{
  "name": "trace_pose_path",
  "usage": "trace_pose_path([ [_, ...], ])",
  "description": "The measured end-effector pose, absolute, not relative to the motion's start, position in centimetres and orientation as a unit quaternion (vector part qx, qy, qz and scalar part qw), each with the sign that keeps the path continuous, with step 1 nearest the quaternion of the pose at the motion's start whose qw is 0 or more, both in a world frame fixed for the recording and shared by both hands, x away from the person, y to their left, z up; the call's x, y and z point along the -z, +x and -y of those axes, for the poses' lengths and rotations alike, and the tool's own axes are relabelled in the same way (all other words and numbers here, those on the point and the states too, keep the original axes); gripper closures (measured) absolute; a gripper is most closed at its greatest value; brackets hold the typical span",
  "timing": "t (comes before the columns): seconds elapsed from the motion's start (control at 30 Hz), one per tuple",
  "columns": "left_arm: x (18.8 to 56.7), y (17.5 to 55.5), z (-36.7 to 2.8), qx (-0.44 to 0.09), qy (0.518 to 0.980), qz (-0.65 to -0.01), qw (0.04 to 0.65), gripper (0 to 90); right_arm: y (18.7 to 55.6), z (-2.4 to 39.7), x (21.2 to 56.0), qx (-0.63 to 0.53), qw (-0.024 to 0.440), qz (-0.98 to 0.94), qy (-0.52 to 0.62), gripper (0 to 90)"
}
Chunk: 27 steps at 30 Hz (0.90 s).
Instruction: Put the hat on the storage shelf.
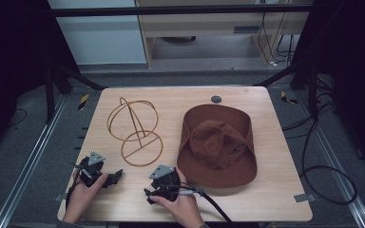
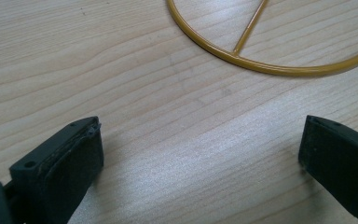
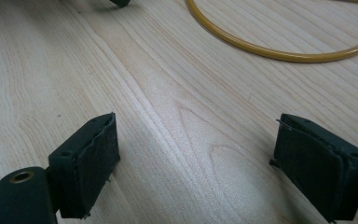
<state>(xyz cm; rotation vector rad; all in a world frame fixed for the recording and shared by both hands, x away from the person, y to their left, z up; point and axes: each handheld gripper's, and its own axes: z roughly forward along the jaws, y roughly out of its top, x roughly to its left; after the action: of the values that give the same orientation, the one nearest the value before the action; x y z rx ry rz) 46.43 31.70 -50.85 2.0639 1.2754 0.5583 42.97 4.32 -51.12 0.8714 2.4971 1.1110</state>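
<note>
We held the left gripper (image 1: pixel 115 176) and right gripper (image 1: pixel 148 195) wide open and empty on the table (image 1: pixel 266 199), near the wire stand (image 1: pixel 135 130), seemingly untouched beside the hat (image 1: pixel 217 145).

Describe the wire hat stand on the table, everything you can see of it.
The wire hat stand is thin, glossy yellow-brown wire, apparently metal. A flat ring base with a straight crossbar lies on the wooden table; a slim stem rises from it, leaning back-left, and carries two crossed hoops forming an open globe. It stands upright and bare, left of the brown hat, apart from it. Nothing touches it but the table; both grippers sit nearer the front edge.
</note>
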Motion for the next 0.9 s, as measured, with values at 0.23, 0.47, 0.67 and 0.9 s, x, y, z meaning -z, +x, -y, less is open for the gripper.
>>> trace_pose_path([
  [0.23, 50.8, 46.4, -31.7, -0.213, 0.786, -0.486, 0.319, 0.0, 43.0, -4.3, 51.1, -0.384, 0.137, -0.862, 0.302, 13.9],
  [0.47, 50.8, 46.3, -31.6, -0.213, 0.785, -0.487, 0.319, 0.0, 42.8, -4.4, 51.0, -0.38, 0.142, -0.861, 0.307, 14.9],
  [0.67, 50.8, 46.2, -31.6, -0.212, 0.786, -0.486, 0.318, 0.0, 42.2, -4.4, 48.6, -0.369, 0.139, -0.877, 0.274, 18.6],
  [0.9, 50.8, 46.2, -31.6, -0.212, 0.785, -0.487, 0.318, 0.0, 42.8, -2.7, 44.0, -0.349, 0.139, -0.89, 0.259, 13.6],
])
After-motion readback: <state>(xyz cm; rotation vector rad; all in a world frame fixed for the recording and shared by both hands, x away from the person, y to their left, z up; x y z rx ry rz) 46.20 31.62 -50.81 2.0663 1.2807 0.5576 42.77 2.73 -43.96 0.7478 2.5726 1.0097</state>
